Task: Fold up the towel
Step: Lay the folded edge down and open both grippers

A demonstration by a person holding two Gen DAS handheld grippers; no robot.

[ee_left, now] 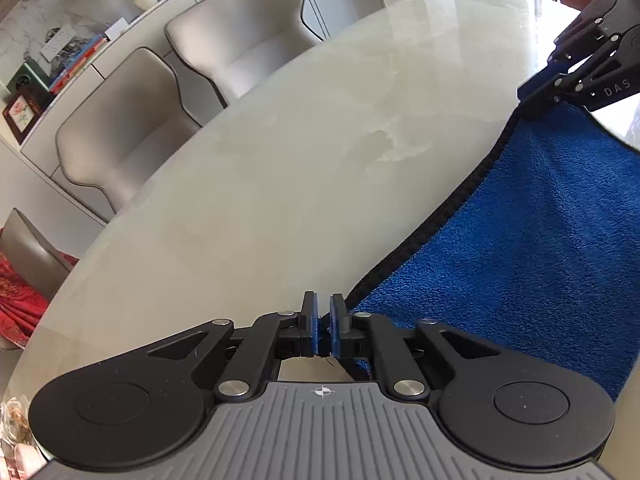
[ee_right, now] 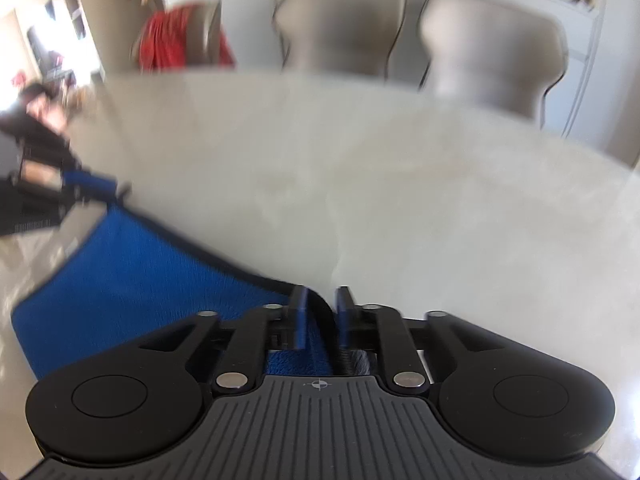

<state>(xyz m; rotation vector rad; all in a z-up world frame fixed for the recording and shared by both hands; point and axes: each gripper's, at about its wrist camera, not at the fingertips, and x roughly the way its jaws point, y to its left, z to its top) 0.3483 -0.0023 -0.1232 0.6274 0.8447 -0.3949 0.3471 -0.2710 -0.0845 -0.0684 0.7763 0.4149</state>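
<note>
The left hand-held gripper [ee_left: 324, 326] is clenched on a corner of the blue towel [ee_left: 532, 248], its pads nearly together with cloth pinched between them. From that corner the towel's dark-trimmed edge runs away to the right and forward, straight to the right hand-held gripper [ee_left: 540, 92], which grips the other end of the same edge. In the right wrist view the right hand-held gripper [ee_right: 322, 320] also grasps the towel [ee_right: 132, 280], the trim passing between its pads, and the cloth spreads leftward toward the left hand-held gripper [ee_right: 76, 188]. So the towel hangs stretched between the two, its held edge being the long axis, over the near edge of the pale marble counter [ee_left: 280, 184]. Bare counter lies ahead of both, probably where the fold lands; neither is clearly nearer it.
</note>
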